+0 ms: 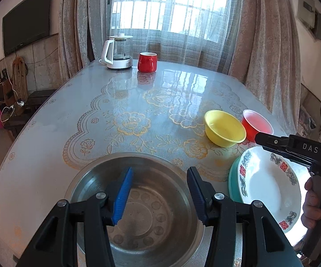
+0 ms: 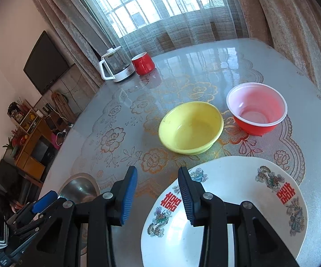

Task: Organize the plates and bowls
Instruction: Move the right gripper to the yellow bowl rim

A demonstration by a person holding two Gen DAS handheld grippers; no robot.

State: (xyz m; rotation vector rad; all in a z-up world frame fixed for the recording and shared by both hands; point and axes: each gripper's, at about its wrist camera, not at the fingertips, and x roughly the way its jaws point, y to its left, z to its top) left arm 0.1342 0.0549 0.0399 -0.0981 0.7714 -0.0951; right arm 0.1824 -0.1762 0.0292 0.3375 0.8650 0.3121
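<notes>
Left gripper [image 1: 159,197] hangs over the steel basin [image 1: 138,200] at the near table [image 1: 49,144] edge, jaws parted, nothing between the pads, not touching the basin. Right gripper [image 2: 158,197] hovers over the near-left rim of the white plate [image 2: 238,200] with red characters and dragon prints, jaws apart and empty; one finger sits above the plate, the other above bare table. White plate lies on a teal plate [image 1: 233,182], whose edge shows only in the left wrist view. Yellow bowl [image 2: 190,128] sits upright just beyond the plate, with the red bowl [image 2: 257,109], white inside, just beside it to the right, apart from it. Kettle [image 1: 118,52] and red mug [image 1: 147,61] stand at the far edge by the curtain [image 1: 267,33]. A hand [image 1: 313,202] grips the right gripper's handle.
</notes>
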